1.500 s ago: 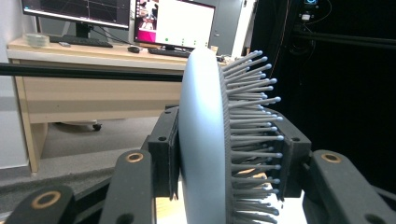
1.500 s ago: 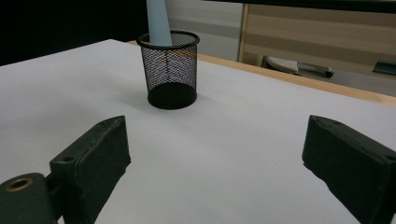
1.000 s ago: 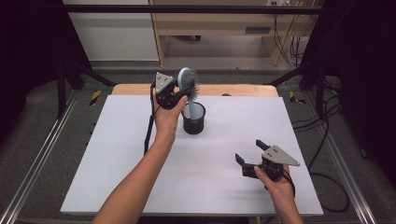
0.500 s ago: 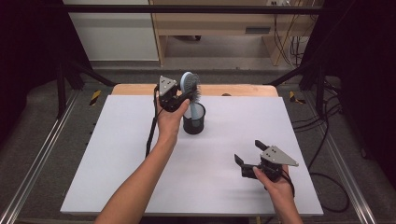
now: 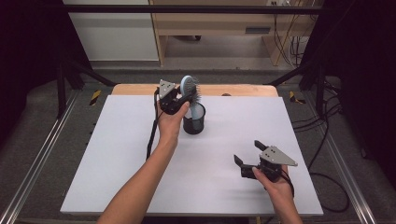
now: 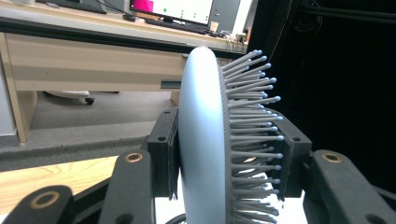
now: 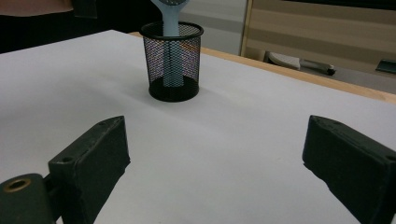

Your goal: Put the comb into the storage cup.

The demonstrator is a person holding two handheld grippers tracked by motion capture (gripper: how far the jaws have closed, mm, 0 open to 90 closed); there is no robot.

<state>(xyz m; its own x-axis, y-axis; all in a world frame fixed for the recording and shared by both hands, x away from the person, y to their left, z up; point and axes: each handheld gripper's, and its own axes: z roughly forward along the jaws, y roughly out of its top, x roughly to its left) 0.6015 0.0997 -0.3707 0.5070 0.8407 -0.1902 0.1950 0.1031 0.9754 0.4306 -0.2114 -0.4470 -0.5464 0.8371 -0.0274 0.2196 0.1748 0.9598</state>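
A light blue hairbrush (image 5: 189, 88) stands handle-down in a black mesh cup (image 5: 193, 119) at the back middle of the white table. My left gripper (image 5: 180, 98) is shut on the brush head; in the left gripper view the pads press its smooth back and its bristles (image 6: 254, 140). The handle (image 7: 172, 42) reaches down inside the cup (image 7: 173, 60) in the right gripper view. My right gripper (image 5: 247, 156) rests near the front right, open, nothing between its jaws, pointing toward the cup.
The white table top (image 5: 116, 154) has a wooden edge (image 5: 233, 89) at the back. Black frame posts stand at both back corners, and cables (image 5: 327, 140) trail on the floor at the right. A desk with a monitor (image 6: 173, 9) lies beyond.
My left hand has shifted slightly with the brush, which now stands a bit more upright over the cup. The right gripper has stayed in place.
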